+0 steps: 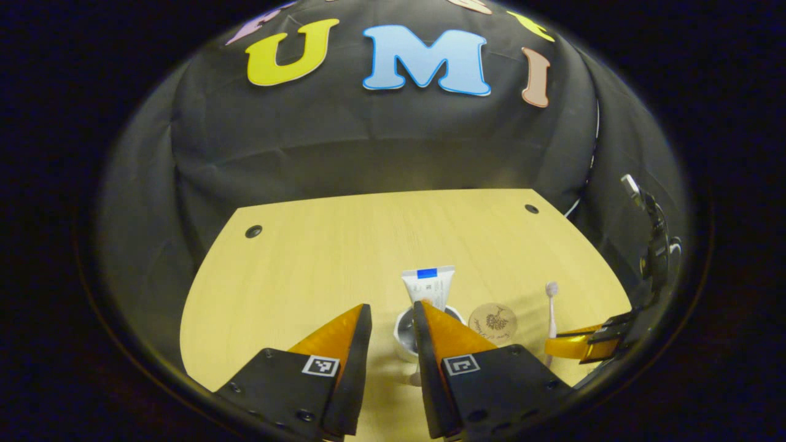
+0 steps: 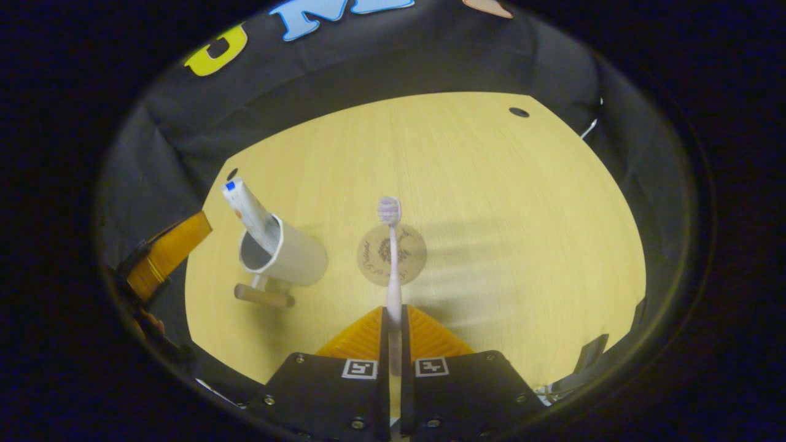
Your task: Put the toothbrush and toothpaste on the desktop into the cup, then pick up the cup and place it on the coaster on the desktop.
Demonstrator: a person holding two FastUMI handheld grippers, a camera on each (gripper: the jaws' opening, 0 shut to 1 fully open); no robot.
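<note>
In the right gripper view, the right gripper (image 2: 393, 325) is clamped on the handle of a pale toothbrush (image 2: 392, 264), both fingers pressed against it; the brush points forward with its bristle head over the far edge of the round coaster (image 2: 393, 253), which lies flat on the wooden desktop (image 2: 503, 202). To the left of the coaster stands a white cup (image 2: 288, 255) with a wooden handle (image 2: 264, 296), and the toothpaste tube (image 2: 249, 212) sits inside it, its upper end leaning out over the rim. The left gripper (image 2: 166, 258) shows at the left edge of that view, near the cup. In the left gripper view, the left gripper (image 1: 393, 325) has its fingers spread apart with nothing between them; the cup (image 1: 405, 334) sits just ahead in the gap, with the toothpaste tube (image 1: 428, 285) rising from it. The coaster (image 1: 492, 322) lies just right of the cup, apart from it. The toothbrush (image 1: 551, 310) stands upright at the right, held by the right gripper (image 1: 574, 347).
</note>
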